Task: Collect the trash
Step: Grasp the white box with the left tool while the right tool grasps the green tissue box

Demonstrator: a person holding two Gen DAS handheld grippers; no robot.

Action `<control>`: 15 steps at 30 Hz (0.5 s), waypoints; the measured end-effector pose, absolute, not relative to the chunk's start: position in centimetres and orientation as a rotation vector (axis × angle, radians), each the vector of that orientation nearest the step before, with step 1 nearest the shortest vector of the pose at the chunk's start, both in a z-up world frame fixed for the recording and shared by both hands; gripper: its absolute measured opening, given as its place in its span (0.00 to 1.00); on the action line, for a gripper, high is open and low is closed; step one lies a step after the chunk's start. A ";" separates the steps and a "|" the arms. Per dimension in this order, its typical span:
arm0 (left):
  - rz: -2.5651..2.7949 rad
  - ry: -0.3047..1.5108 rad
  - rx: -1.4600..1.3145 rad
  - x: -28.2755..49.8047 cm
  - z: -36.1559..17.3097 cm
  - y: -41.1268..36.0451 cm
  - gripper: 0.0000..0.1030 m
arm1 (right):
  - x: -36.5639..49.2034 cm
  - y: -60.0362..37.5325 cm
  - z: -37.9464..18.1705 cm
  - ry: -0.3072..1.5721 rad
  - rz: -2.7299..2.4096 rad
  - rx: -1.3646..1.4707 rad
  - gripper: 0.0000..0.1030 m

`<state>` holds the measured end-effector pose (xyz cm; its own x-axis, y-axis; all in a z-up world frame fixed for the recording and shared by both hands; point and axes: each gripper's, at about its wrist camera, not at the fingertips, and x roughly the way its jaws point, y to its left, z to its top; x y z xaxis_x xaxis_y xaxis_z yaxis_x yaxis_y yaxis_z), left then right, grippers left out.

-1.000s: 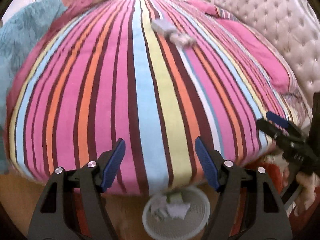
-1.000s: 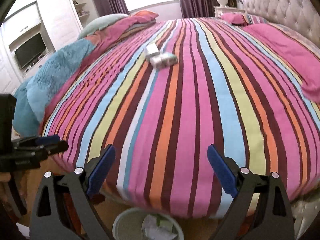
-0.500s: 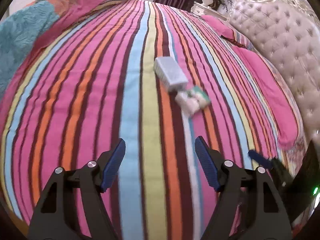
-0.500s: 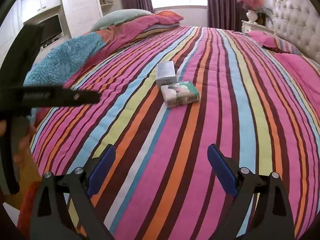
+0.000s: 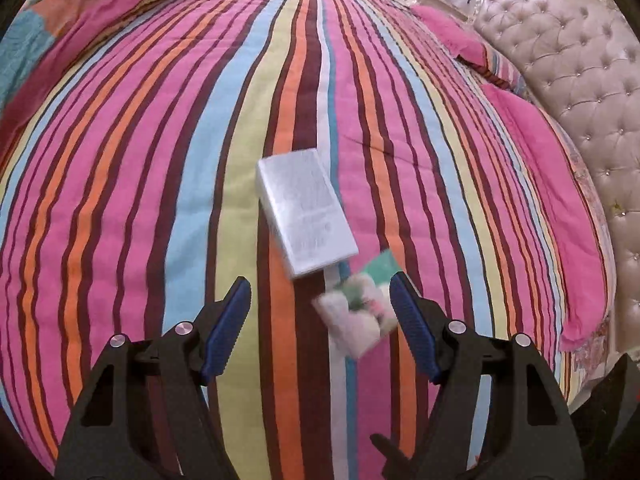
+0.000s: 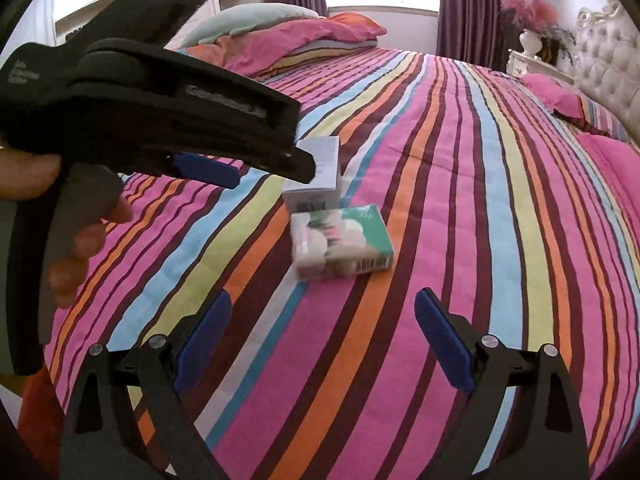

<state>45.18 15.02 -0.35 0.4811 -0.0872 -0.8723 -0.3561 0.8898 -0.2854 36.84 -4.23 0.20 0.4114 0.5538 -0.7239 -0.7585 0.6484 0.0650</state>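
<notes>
Now both open grippers, left gripper [image 5: 320, 312] and right gripper [image 6: 323, 332], face two boxes [image 6: 340, 242].

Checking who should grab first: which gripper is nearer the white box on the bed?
Left. The left gripper hovers right beside the white box, jaws open. The right gripper hangs back, with the green tissue pack lying between it and the box.

Left gripper [image 6: 276, 168] occludes white box [image 6: 320, 172] at its 9 o'clock edge. Green packet [image 5: 360, 312] motion-blurred; print illegible.
</notes>
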 end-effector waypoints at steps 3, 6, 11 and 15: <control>0.182 1.068 -0.522 46.7 -0.8 15.7 0.68 | 37.6 -3.7 -0.2 0.791 0.837 -0.305 0.86; 0.196 1.088 -0.569 47.9 -1.6 16.1 0.68 | 38.1 -3.4 -0.5 0.797 0.838 -0.308 0.86; 0.212 1.118 -0.572 49.5 -2.6 16.2 0.68 | 38.8 -2.5 -0.9 0.815 0.869 -0.320 0.86; 0.255 1.152 -0.531 50.6 -3.8 16.2 0.68 | 39.1 -1.5 -1.8 0.824 0.866 -0.370 0.86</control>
